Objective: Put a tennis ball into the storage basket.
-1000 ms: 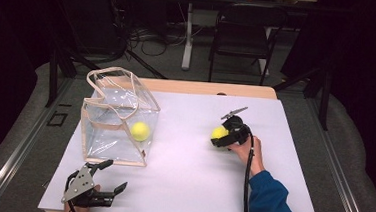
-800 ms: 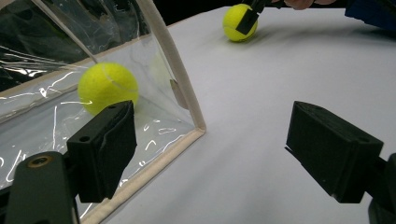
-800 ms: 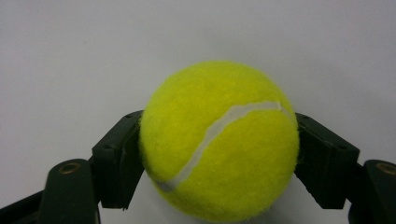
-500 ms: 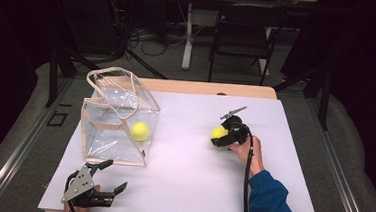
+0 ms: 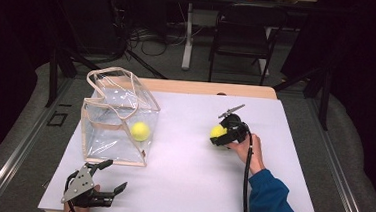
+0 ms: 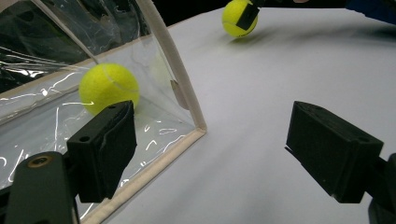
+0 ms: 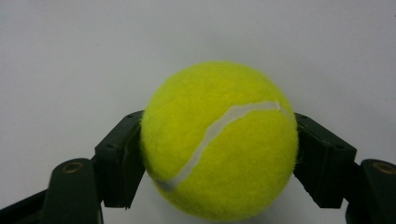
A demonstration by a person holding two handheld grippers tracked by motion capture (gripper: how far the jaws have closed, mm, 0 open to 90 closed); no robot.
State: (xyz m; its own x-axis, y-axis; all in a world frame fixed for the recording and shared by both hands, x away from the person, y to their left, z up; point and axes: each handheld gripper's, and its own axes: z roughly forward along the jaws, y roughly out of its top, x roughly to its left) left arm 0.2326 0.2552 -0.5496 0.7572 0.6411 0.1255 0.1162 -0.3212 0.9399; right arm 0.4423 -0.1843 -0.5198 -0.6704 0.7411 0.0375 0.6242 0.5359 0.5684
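A yellow tennis ball [image 5: 218, 131] [image 7: 219, 140] lies on the white table top at the right. My right gripper [image 5: 220, 137] [image 7: 219, 161] is shut on it, one black pad pressing each side. A second tennis ball [image 5: 139, 131] [image 6: 108, 86] sits inside the clear plastic bag with beige trim [image 5: 94, 129] [image 6: 180, 84] at the left. My left gripper [image 5: 112, 176] [image 6: 210, 149] rests near the table's front edge, just in front of the bag. It is open, with nothing between its jaws. In the left gripper view the held ball [image 6: 238, 16] appears far off.
The white sheet [image 5: 196, 177] covers the table; a strip of wooden edge [image 5: 212, 89] shows at the back. A black chair [image 5: 241, 34] and cables stand on the floor beyond. The bag's handles [image 5: 113, 75] stand up above its open mouth.
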